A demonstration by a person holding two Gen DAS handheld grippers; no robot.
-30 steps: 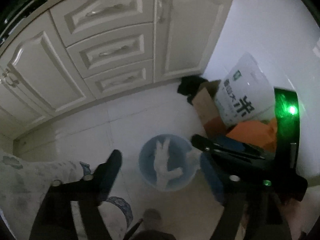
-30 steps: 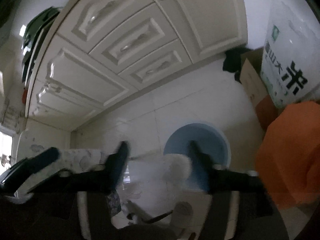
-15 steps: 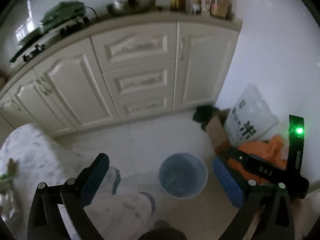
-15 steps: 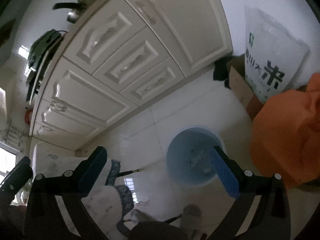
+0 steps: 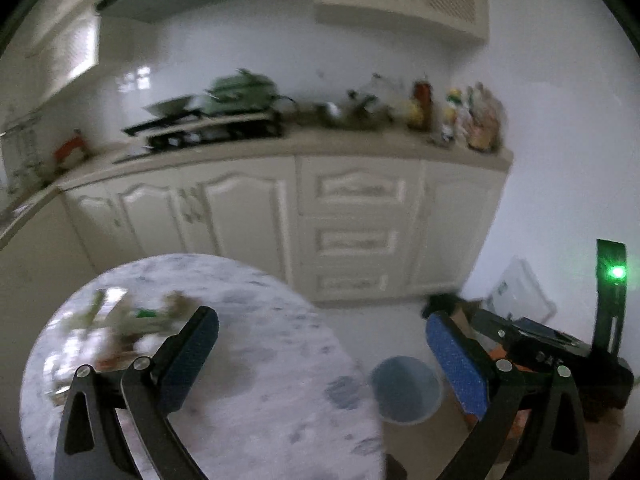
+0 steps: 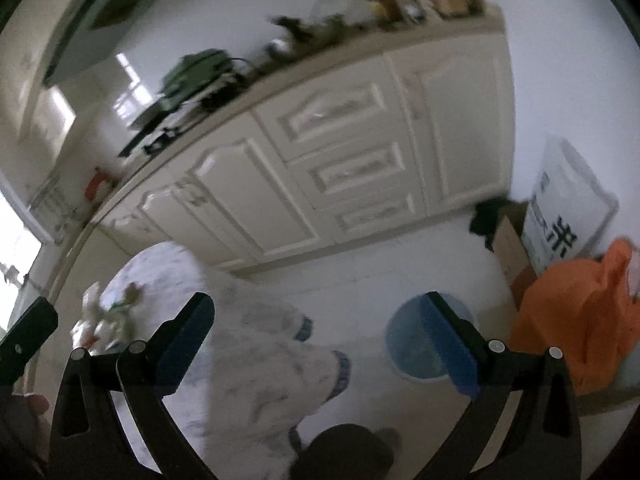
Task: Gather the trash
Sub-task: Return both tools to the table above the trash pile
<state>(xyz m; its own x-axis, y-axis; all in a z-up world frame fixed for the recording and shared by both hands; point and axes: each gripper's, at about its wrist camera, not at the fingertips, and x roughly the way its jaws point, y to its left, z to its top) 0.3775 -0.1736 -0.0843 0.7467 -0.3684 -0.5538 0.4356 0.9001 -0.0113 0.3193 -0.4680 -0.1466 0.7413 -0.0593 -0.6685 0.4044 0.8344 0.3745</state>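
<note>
Both hand-held grippers, left (image 5: 322, 354) and right (image 6: 316, 340), stood spread wide and empty. Blurred trash (image 5: 132, 320) lay on the tabletop (image 5: 260, 400) at left; the blue bin (image 5: 406, 390) sat on the floor, right.

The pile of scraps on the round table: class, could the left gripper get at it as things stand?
Probably yes. The left gripper is open and empty, and the pile of scraps lies uncovered on the round table, just beyond its left finger, nothing between.

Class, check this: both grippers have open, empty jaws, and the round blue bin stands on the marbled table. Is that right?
Not quite. The blue bin stands on the floor beside the marbled table, as the left wrist view shows. The left gripper and right gripper do have open, empty jaws.
</note>
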